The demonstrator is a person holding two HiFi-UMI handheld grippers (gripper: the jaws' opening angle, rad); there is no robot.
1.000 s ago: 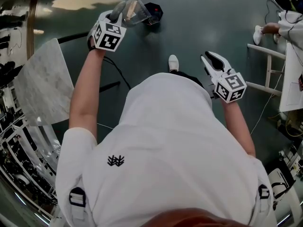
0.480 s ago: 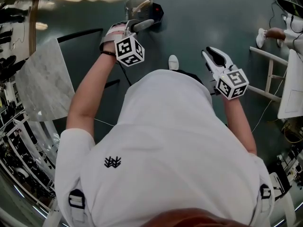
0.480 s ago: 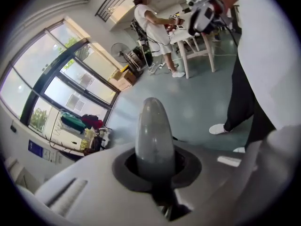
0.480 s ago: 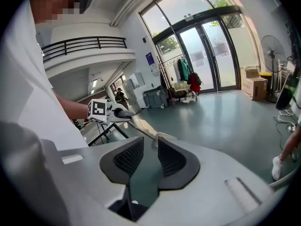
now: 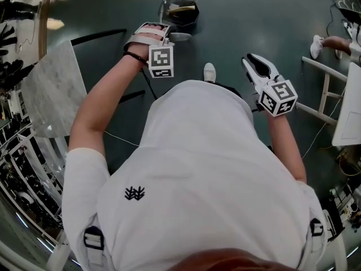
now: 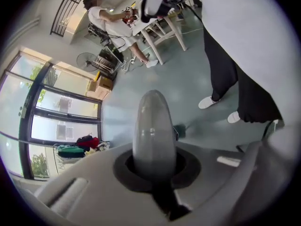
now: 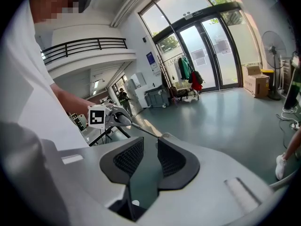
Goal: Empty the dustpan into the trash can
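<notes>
In the head view my left gripper [image 5: 168, 35] is shut on the grey handle [image 5: 181, 36] of a clear dustpan [image 5: 174, 5]. The dustpan is tipped over the black trash can [image 5: 190, 17] on the dark floor, with something tan showing inside it. The left gripper view shows that rounded grey handle [image 6: 154, 131] held between the jaws of the left gripper [image 6: 154, 173]. My right gripper [image 5: 256, 68] hangs at the right, apart from both, open and holding nothing. Its own view shows the right gripper [image 7: 149, 157] with a narrow empty gap.
A marble tabletop [image 5: 48, 95] stands at the left, with a black cable [image 5: 142, 83] on the floor beside it. A white frame [image 5: 321, 89] and another person's foot [image 5: 318, 41] are at the right. My own shoe [image 5: 209, 72] is just short of the trash can.
My left gripper has rolled over and shifted right. The dustpan swung with it from beside the trash can to over it. The right gripper has hardly moved.
</notes>
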